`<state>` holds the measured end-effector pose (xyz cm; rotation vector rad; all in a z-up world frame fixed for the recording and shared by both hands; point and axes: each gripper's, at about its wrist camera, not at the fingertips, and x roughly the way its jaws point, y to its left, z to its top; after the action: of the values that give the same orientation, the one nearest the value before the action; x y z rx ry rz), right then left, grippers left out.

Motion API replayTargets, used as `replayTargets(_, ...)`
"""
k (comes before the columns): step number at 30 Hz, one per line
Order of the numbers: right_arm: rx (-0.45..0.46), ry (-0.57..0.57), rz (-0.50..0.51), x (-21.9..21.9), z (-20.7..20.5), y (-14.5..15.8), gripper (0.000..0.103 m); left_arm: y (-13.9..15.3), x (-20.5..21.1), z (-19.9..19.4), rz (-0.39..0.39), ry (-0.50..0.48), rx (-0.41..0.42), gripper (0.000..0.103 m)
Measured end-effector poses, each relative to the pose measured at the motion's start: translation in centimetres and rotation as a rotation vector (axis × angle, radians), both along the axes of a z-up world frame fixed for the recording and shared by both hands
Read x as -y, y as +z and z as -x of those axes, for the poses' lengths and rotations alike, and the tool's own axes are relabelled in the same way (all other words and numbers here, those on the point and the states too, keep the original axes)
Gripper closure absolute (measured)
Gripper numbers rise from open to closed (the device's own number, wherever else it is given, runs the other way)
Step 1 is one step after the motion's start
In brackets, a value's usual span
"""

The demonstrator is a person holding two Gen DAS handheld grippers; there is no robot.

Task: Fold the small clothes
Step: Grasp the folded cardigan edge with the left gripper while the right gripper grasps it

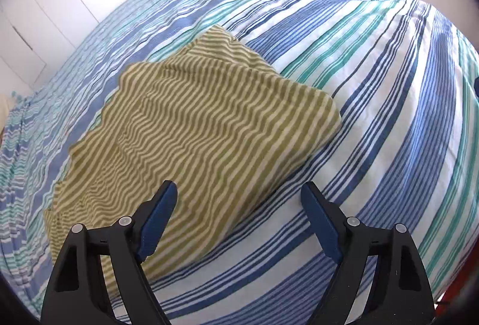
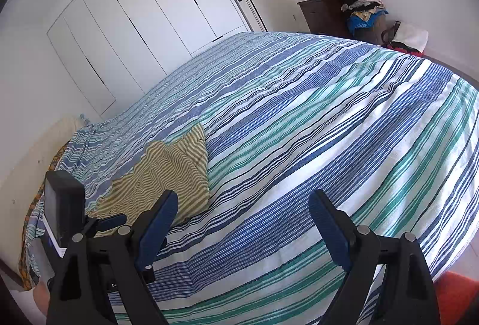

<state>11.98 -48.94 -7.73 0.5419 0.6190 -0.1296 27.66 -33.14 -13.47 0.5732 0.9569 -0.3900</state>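
A small garment with olive and cream stripes (image 1: 191,127) lies spread flat on the striped bedspread (image 1: 374,79). My left gripper (image 1: 239,190) is open and empty, hovering over the garment's near right edge. In the right wrist view the same garment (image 2: 167,172) lies to the left. My right gripper (image 2: 242,199) is open and empty above the bare bedspread (image 2: 329,121), to the right of the garment. The other gripper's body (image 2: 64,211) shows at the lower left of that view.
White closet doors (image 2: 143,25) stand beyond the bed. A dark wooden dresser (image 2: 323,13) with a pile of clothes (image 2: 363,7) stands in the far corner. A red rug (image 2: 458,286) lies on the floor at the lower right.
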Motion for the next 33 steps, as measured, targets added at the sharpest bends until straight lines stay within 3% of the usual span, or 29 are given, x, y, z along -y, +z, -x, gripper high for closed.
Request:
replayTargets(1,0.006,0.002,-0.018,0.4,-0.1,0.1,0.015,-0.5,0.8,-0.6,0.002,-0.001,-0.008,0.035)
replayTargets(2,0.01,0.01,-0.039,0.8,-0.2,0.3,0.015,-1.0,1.3,-1.1,0.02,-0.008,-0.021,0.07)
replayTargets(3,0.014,0.029,-0.061,1.2,-0.5,0.6,0.015,-1.1,1.5,-1.4,0.033,0.001,-0.008,0.09)
replayTargets(7,-0.017,0.207,-0.132,3.3,-6.3,1.5,0.015,-0.8,0.1,-1.3,0.137,0.048,0.017,0.093)
replayTargets(11,-0.195,0.486,-0.256,2.7,-17.2,-1.2,0.015,-0.8,-0.4,-1.2,0.187,0.064,0.001,0.093)
replayTargets(15,-0.357,0.603,-0.173,-1.4,-25.5,-5.0,0.016,-0.6,-0.9,-1.8,0.24,0.1,-0.035,0.093)
replayTargets(17,-0.379,0.646,-0.166,-3.4,-28.0,-6.2,0.017,-0.4,-1.2,-1.9,0.264,0.111,-0.044,0.093)
replayTargets(18,-0.391,0.665,-0.155,-4.4,-28.8,-6.7,0.029,-0.2,-1.4,-2.0,0.277,0.114,-0.048,0.093)
replayTargets(19,-0.402,0.677,-0.128,-5.2,-29.4,-7.0,0.064,0.0,-1.7,-2.0,0.294,0.117,-0.052,0.093)
replayTargets(20,-0.422,0.67,-0.074,-6.0,-29.6,-7.1,0.088,0.4,-2.1,-2.0,0.317,0.122,-0.058,0.094)
replayTargets(21,-0.427,0.648,-0.043,-6.3,-29.8,-6.9,0.093,0.9,-2.8,-1.8,0.347,0.131,-0.059,0.094)
replayTargets(23,-0.37,0.631,-0.087,-6.6,-29.3,-5.3,0.093,2.1,-4.5,-1.7,0.421,0.161,-0.065,0.094)
replayTargets(27,-0.258,0.7,-0.153,-10.3,-28.8,0.0,0.094,4.8,-9.6,-0.7,0.573,0.253,-0.052,0.094)
replayTargets(33,-0.225,0.864,-0.177,-22.0,-29.7,3.3,0.094,6.2,-22.4,0.3,0.789,0.527,-0.059,0.094)
